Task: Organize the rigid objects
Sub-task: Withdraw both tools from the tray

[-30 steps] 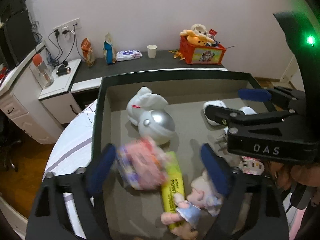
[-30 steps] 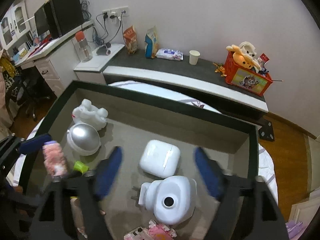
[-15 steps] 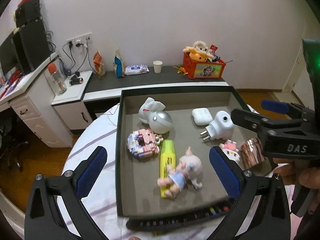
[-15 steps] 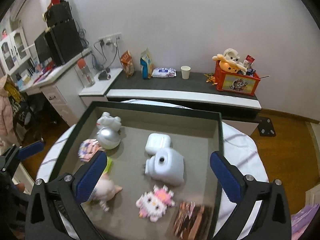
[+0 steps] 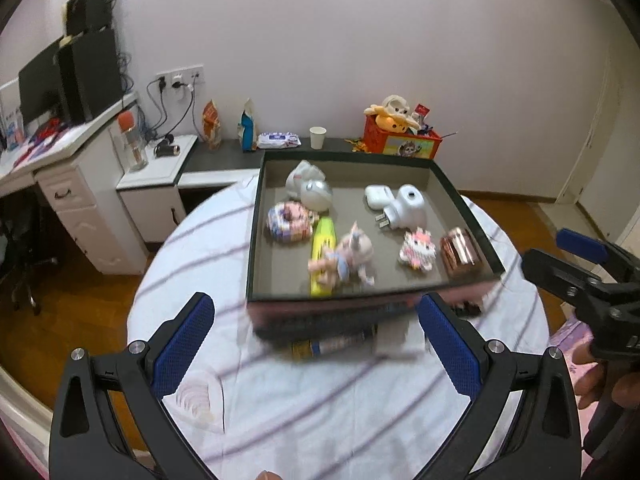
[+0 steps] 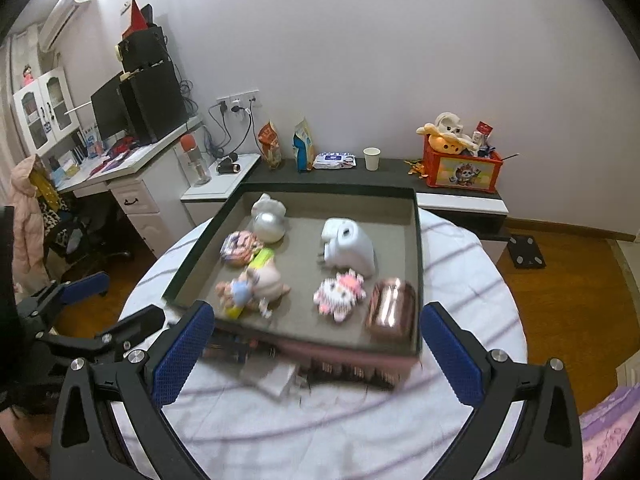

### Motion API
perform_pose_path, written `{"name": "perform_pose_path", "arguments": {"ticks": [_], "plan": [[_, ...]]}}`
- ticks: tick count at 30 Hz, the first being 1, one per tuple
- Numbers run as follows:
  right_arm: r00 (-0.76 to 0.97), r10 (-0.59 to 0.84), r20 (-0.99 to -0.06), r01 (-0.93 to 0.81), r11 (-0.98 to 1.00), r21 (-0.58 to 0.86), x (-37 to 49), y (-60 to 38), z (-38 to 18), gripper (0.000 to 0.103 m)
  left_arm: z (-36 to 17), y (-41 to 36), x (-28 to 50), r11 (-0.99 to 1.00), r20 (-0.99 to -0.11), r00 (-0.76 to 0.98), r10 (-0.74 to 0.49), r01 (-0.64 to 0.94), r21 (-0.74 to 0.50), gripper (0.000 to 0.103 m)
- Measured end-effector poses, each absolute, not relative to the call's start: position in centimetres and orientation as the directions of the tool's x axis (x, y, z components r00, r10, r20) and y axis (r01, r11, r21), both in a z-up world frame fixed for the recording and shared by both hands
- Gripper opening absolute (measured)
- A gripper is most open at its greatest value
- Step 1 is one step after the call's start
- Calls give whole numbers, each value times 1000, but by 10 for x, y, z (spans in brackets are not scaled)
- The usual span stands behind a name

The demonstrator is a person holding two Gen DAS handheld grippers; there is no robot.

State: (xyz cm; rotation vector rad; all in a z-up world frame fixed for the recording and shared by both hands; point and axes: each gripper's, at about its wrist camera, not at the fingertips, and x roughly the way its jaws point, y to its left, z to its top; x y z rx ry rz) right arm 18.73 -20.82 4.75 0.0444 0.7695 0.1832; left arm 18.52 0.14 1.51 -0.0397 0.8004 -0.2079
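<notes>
From the left wrist view, the left tool [image 5: 316,340] is seen spread wide with nothing between its blue pads, held back over the striped cloth of the round table [image 5: 340,408]; its jaws have just been opening. The dark tray [image 5: 256,216] sits further in on the table, and pretty much everything is already parked inside it: the silver-helmet astronaut [image 5: 310,188], a pixel-block figure [image 5: 289,223], the yellow highlighter [image 5: 322,256] with a little pig doll [image 5: 350,258] lying across it, an earbud case [image 5: 378,193], a white plug adapter [image 5: 404,212], a pink-and-white block kitty [image 5: 418,249] and a shiny copper case [image 5: 460,249]. The right tool [image 5: 576,264] is caught at the right edge, also empty. In the right wrist view, the right tool [image 6: 316,342] is likewise shown gaping with nothing gripped, jaws just opened too, well short of the tray [image 6: 416,264]. Some blurred stuff is spotted on the cloth just in front of the tray's near wall: a flat dark item [image 6: 348,372] and something pale [image 6: 276,380]; what they are can't be told. So the sorting looks mostly done, with maybe those blurry bits left, if they count at all.
</notes>
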Motion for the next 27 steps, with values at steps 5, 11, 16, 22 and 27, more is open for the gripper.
{"name": "perform_pose_path", "arguments": {"ticks": [5,11,16,22,27], "plan": [[708,177,-684,-141,984,108,143,-212,44,103,5,12,148,978,-711,672,-207,152,-141,103],[699,164,-696,-109,986,123,99,-218,26,103,-14,22,114,978,-725,657,-206,126,-164,103],[656,162,-737,-91,987,135,81,-222,0,103,-35,28,98,977,-753,624,-208,102,-185,103],[637,160,-754,-82,987,139,82,-224,-9,103,-43,31,99,978,-767,610,-201,87,-187,103],[625,169,-762,-99,986,137,89,-219,-14,103,-45,31,102,978,-771,603,-203,89,-188,103]]}}
